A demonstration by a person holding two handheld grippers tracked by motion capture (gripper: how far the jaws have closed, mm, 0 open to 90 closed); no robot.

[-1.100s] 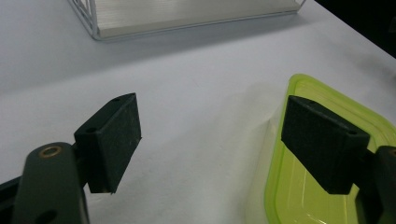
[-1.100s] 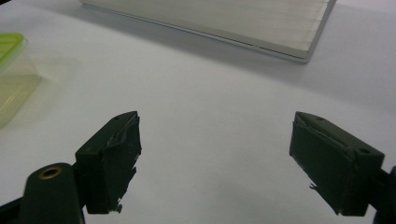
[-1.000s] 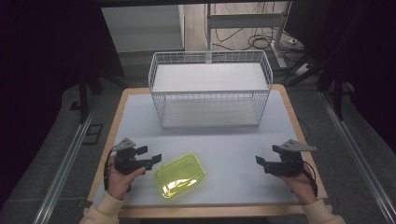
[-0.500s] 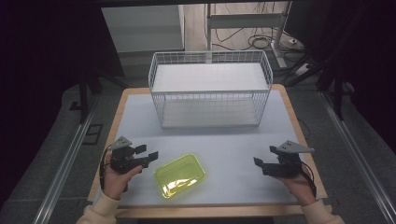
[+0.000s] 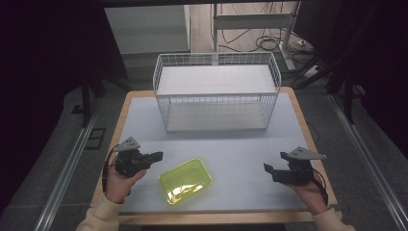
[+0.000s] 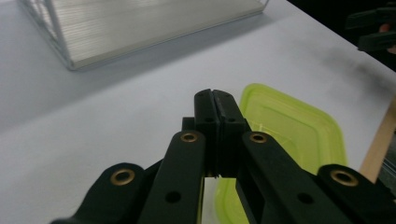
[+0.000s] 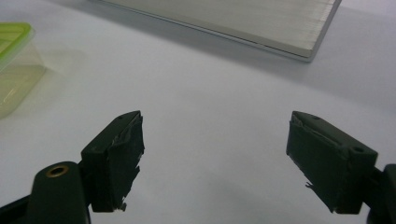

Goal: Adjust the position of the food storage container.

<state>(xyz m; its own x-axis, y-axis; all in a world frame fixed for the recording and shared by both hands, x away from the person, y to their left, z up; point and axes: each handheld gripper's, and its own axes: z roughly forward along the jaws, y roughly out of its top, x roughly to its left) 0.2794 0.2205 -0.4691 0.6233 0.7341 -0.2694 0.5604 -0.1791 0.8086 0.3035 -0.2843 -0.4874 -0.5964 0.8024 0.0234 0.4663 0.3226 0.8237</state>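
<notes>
A yellow-green plastic container with its lid on lies on the table near the front edge, between my two hands. My left gripper hovers just left of it and points toward it. Its jaws have just been closing and now meet with nothing between them. In the left gripper view, the shut tips sit above the container's near corner. My right gripper rests at the front right, well clear of the container, jaws wide apart and empty. The container shows at that view's left edge.
A white wire basket with a pale flat floor stands at the back middle of the white table top. The table's wooden rim runs around it. Dark floor and cables lie beyond.
The left gripper's jaws have come together from wide open, and the left hand has lifted a little. The right gripper and the container have stayed put.
</notes>
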